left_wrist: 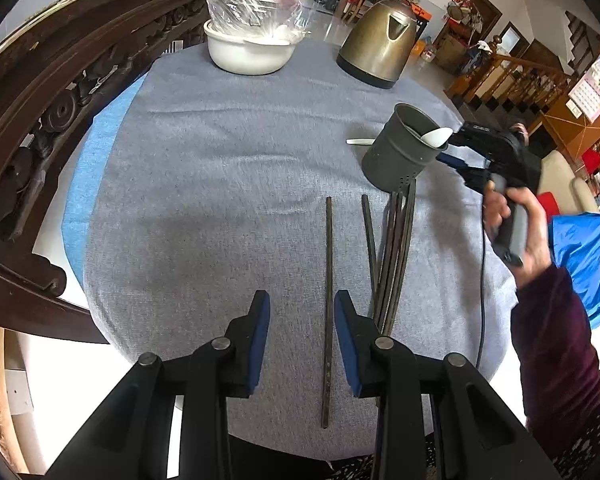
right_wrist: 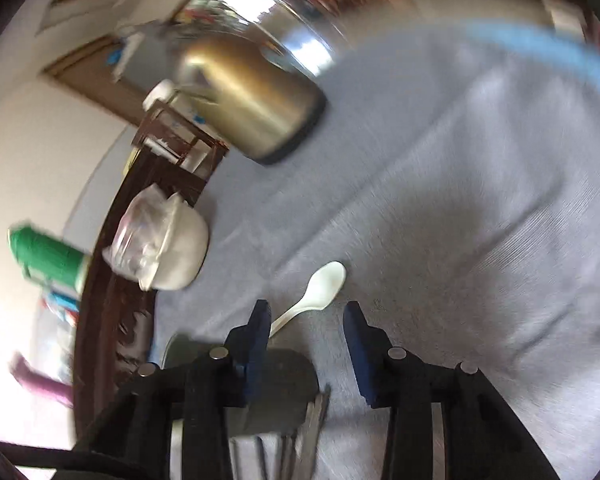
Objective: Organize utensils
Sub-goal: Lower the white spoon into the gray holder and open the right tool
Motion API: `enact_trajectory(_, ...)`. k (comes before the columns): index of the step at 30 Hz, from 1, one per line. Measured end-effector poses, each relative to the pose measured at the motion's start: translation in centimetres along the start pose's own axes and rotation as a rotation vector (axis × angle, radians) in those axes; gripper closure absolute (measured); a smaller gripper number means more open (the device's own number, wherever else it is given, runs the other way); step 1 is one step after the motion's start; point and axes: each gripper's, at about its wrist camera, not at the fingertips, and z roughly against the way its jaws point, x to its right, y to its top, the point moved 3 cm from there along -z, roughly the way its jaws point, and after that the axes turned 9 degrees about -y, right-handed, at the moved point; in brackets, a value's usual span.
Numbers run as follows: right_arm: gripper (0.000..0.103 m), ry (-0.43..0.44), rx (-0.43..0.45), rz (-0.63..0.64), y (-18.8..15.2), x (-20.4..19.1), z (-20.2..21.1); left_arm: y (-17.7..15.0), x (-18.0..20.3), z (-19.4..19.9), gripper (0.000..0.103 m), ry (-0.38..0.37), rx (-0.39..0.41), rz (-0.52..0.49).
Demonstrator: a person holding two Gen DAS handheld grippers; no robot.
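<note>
Left gripper spread over the grey-clothed tabletop, a single dark chopstick lying between its pads, untouched. More chopsticks bunched just right, their tips at the metal holder. Right gripper spread, empty; white spoon on the cloth just ahead.

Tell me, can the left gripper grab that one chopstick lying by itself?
Probably yes. The lone chopstick lies flat on the grey cloth, running right between the open fingers of the left gripper. Nothing covers it, and the other chopsticks lie apart, off to the side.
</note>
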Motion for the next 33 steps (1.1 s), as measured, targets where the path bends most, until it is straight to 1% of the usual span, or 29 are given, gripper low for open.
enact_trajectory(2, 0.063, -0.002, -0.022, -0.068, 0.7, 1.2, -1.8, 0.2, -0.1, -0.1, 0.069, 0.006, -0.004, 0.003)
enact_trajectory(6, 0.063, 0.008, -0.014, -0.146, 1.5, 2.4, -3.9, 0.7, -0.1, -0.5, 0.069, 0.015, -0.013, 0.004)
enact_trajectory(7, 0.063, 0.022, -0.021, -0.166, 1.7, 2.7, -4.4, 0.7, -0.1, -0.7, 0.069, 0.017, -0.017, 0.003)
enact_trajectory(8, 0.066, 0.042, -0.032, -0.184, 1.7, 2.9, -5.0, 0.8, 0.0, -0.9, 0.069, 0.018, -0.020, 0.001)
enact_trajectory(10, 0.066, 0.048, -0.026, -0.179, 2.0, 2.7, -5.3, 0.9, 0.1, -1.1, 0.069, 0.017, -0.025, -0.001)
enact_trajectory(11, 0.068, 0.045, -0.029, -0.166, 1.9, 2.4, -5.4, 1.0, 0.1, -1.2, 0.069, 0.015, -0.027, 0.000)
enact_trajectory(12, 0.073, 0.042, -0.035, -0.158, 1.8, 2.2, -5.4, 1.0, 0.2, -1.3, 0.069, 0.013, -0.029, 0.000)
enact_trajectory(13, 0.076, 0.033, -0.039, -0.150, 1.6, 2.1, -5.5, 1.0, 0.2, -1.3, 0.069, 0.013, -0.028, -0.002)
enact_trajectory(16, 0.079, 0.015, -0.032, -0.124, 1.4, 2.0, -5.3, 1.0, 0.4, -1.3, 0.069, 0.010, -0.025, -0.006)
enact_trajectory(17, 0.085, 0.003, -0.026, -0.115, 1.3, 2.0, -5.2, 0.9, 0.5, -1.3, 0.069, 0.010, -0.027, -0.007)
enact_trajectory(18, 0.094, -0.022, -0.019, -0.098, 1.3, 2.0, -5.3, 0.9, 0.7, -1.3, 0.069, 0.011, -0.029, -0.009)
enact_trajectory(20, 0.100, -0.037, -0.012, -0.072, 1.2, 2.0, -5.5, 0.7, 0.8, -1.2, 0.069, 0.011, -0.032, -0.012)
enact_trajectory(21, 0.100, -0.044, -0.004, -0.064, 1.2, 2.0, -5.4, 0.6, 0.8, -1.1, 0.069, 0.011, -0.031, -0.012)
enact_trajectory(26, 0.100, -0.057, 0.074, -0.058, 1.2, 2.2, -2.9, 0.5, 1.0, -0.5, 0.069, 0.008, -0.013, -0.006)
enact_trajectory(30, 0.100, -0.074, 0.194, -0.020, 1.6, 1.8, 1.6, 0.3, 1.2, -0.6, 0.069, 0.004, -0.014, -0.007)
enact_trajectory(33, 0.100, -0.082, 0.296, 0.018, 1.9, 0.5, 5.4, 0.0, 1.6, -0.8, 0.069, -0.004, -0.020, -0.012)
